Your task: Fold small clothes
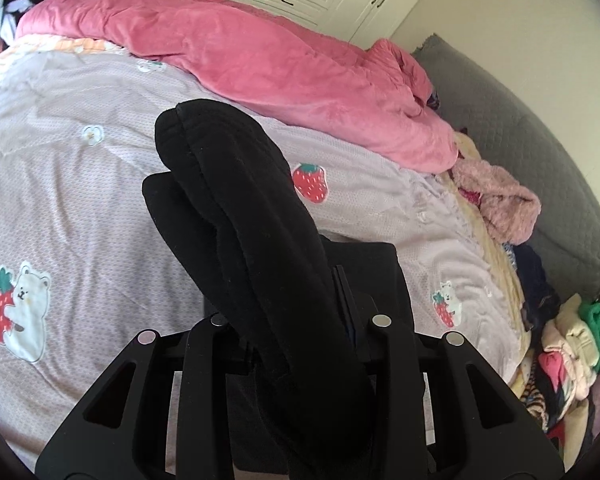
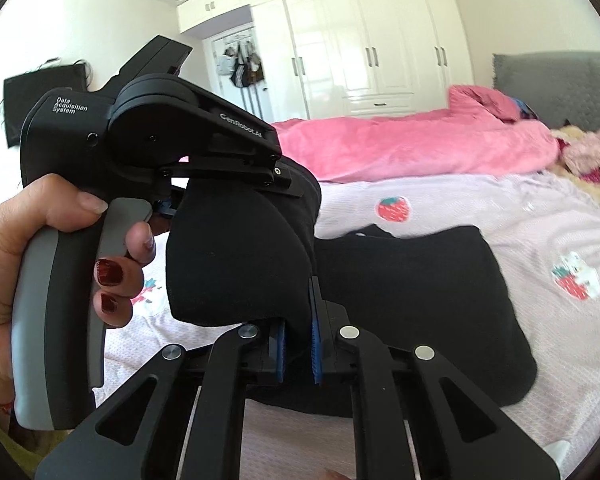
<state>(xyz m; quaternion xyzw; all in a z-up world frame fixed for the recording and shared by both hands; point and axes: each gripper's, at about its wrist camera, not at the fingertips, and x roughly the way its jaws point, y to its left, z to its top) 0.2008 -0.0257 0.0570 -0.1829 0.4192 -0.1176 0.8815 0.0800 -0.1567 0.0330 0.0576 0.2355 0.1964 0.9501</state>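
A black garment [image 2: 420, 300] lies partly flat on the strawberry-print bedsheet [image 2: 540, 220], and one end is lifted and doubled over. In the right wrist view my right gripper [image 2: 298, 312] is shut on the lower edge of that raised fold, blue pads [image 2: 315, 344] pressing the cloth. A hand [image 2: 4, 264] holds my left gripper [image 2: 288, 184] just above and to the left, with the fold hanging from its jaws. In the left wrist view the black garment [image 1: 252, 208] drapes over and between the fingers of my left gripper [image 1: 252, 240], hiding the pads.
A crumpled pink quilt [image 1: 260, 60] lies across the far side of the bed. A fluffy pink garment [image 1: 500, 204] and a heap of mixed clothes [image 1: 572, 344] sit along the grey headboard [image 1: 520, 128]. White wardrobes [image 2: 360, 40] stand behind the bed.
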